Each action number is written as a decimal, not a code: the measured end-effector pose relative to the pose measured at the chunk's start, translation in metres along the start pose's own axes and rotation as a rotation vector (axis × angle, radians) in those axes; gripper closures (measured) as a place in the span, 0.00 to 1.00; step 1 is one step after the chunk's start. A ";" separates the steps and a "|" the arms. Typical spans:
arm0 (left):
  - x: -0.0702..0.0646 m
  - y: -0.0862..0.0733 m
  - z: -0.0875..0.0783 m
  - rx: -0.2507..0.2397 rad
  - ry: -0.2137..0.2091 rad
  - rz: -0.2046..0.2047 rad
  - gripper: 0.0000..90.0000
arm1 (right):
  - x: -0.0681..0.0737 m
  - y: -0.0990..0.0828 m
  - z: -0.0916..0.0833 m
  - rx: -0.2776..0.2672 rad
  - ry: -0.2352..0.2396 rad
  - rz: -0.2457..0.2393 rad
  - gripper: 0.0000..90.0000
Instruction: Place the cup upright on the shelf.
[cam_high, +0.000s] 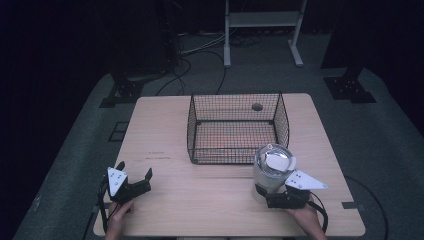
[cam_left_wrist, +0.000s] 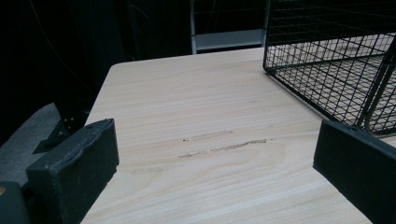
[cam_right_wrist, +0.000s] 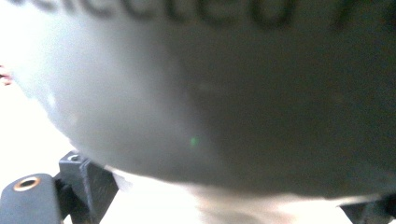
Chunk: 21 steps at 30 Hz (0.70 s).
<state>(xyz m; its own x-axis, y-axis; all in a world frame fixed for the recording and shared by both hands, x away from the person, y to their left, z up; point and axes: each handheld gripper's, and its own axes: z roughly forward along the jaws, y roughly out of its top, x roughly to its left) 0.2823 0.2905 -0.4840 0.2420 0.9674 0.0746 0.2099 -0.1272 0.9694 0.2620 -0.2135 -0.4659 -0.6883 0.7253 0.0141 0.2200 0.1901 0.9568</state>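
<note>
We hold the right tongs (cam_high: 272, 192) closed around the lower part of a silver can (cam_high: 272, 167), which stands upright on the bench (cam_high: 200, 200) just in front of the wire basket (cam_high: 237, 127), at its near right corner. In the right gripper view the grey wall of the can (cam_right_wrist: 224, 102) is pressed very close between the jaws, so we judge the grip is low and firm, good for lifting the can over the basket rim. The left tongs (cam_high: 134, 181) are wide open and hold nothing; they rest near the left front of the bench, we think only waiting. In the left gripper view the basket (cam_left_wrist: 336, 70) is ahead on the right. The bench is of pale wood with some faint scratches (cam_left_wrist: 224, 144). Around it the room is dark, with grey floor, cables and a white frame (cam_high: 262, 30) behind.
</note>
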 end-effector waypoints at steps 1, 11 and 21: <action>0.000 0.000 0.000 0.000 -0.001 -0.001 0.00 | 0.000 0.000 0.000 -0.002 -0.001 -0.001 0.10; 0.000 0.000 0.000 0.000 0.000 -0.002 0.00 | 0.003 0.000 -0.003 -0.025 0.042 0.004 0.10; 0.000 0.000 0.000 0.001 0.001 -0.002 0.00 | 0.006 0.030 -0.006 -0.061 0.072 -0.011 0.10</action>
<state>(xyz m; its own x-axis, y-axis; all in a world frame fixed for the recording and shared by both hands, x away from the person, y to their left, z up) 0.2823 0.2907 -0.4839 0.2405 0.9679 0.0731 0.2108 -0.1256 0.9694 0.2608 -0.2075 -0.4357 -0.7386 0.6738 0.0227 0.1713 0.1550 0.9730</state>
